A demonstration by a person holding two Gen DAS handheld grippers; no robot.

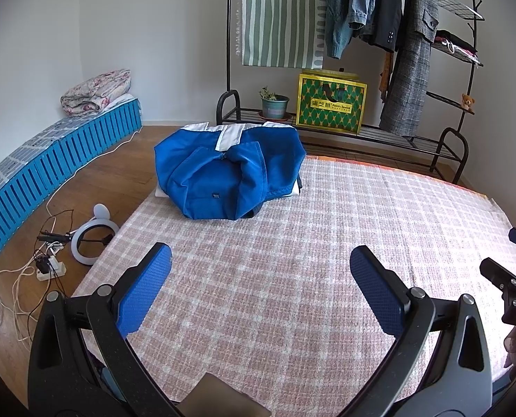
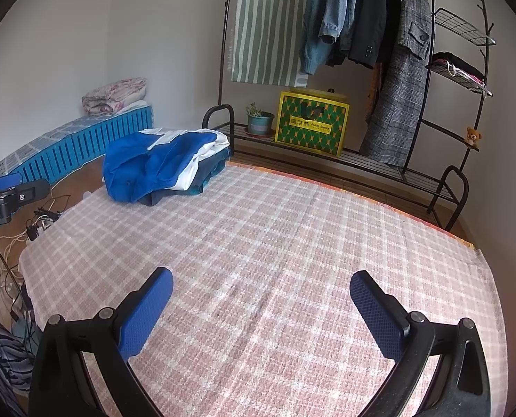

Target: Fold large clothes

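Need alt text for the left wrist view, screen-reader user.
The open left gripper hovers empty above a pink plaid mat, its blue fingertips spread wide. A folded blue and white garment sits at the mat's far edge. Behind it, a black clothes rack holds hanging coats, a potted plant and a green and yellow gift bag.

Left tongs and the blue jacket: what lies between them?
Only bare checked blanket between the open left tongs and the blue jacket, in the left wrist view.
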